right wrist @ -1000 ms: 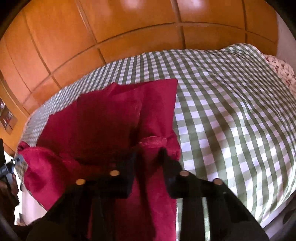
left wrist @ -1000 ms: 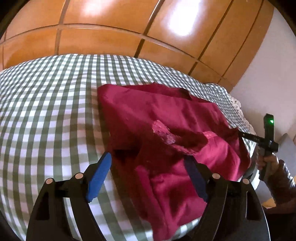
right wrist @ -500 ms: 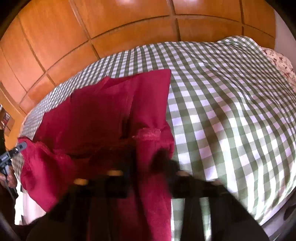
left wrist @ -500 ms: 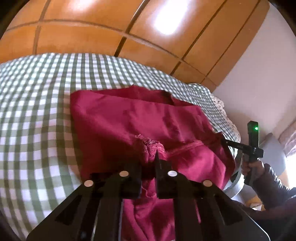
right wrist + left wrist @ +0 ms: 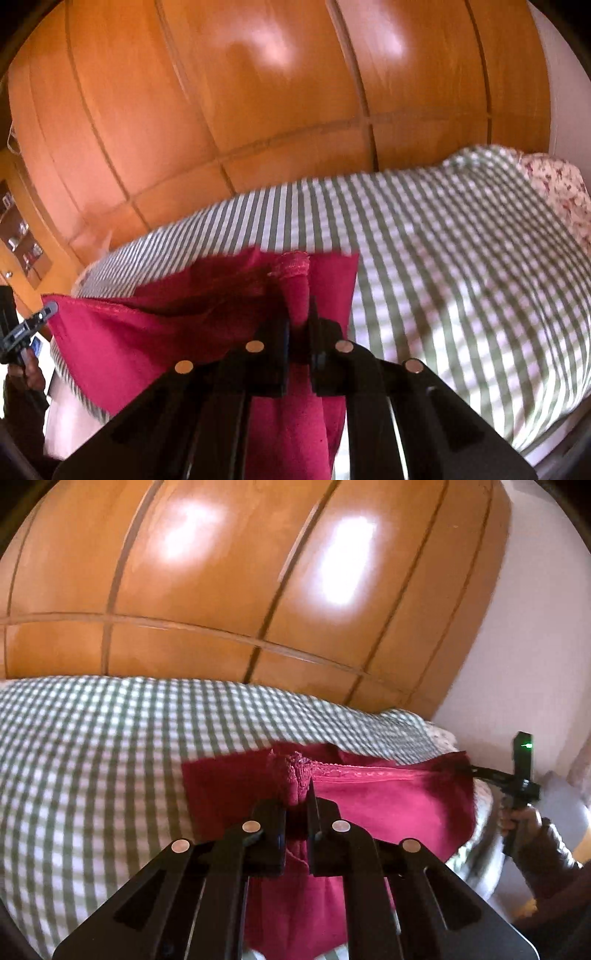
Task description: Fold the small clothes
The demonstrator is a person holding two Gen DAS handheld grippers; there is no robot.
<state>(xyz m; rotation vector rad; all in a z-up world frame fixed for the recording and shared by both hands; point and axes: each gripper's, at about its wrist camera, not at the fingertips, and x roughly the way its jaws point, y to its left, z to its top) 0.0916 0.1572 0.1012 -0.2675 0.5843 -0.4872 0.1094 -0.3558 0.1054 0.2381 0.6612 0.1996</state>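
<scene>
A dark red garment (image 5: pixel 388 805) hangs lifted over the green checked bed cover (image 5: pixel 92 757), stretched between both grippers. My left gripper (image 5: pixel 297 805) is shut on a bunched, lace-trimmed edge at the garment's left end. In the right wrist view my right gripper (image 5: pixel 297 325) is shut on the hemmed edge of the same garment (image 5: pixel 147 332) at its right end. Each view shows the other gripper at the frame's side: the right one (image 5: pixel 517 782) held by a hand (image 5: pixel 517 819), the left one (image 5: pixel 26 328) at far left. The cloth sags between them and drapes below the jaws.
Orange wooden wardrobe panels (image 5: pixel 240 572) rise behind the bed. A floral pillow (image 5: pixel 554 192) lies at the bed's right end. A white wall (image 5: pixel 535 646) stands to the right, and a shelf with small items (image 5: pixel 18 229) at far left.
The left gripper went from wide open to shut on the garment's edge. Both grippers then rose, lifting the garment's near edge off the bed, and the views tilted up toward the wardrobe.
</scene>
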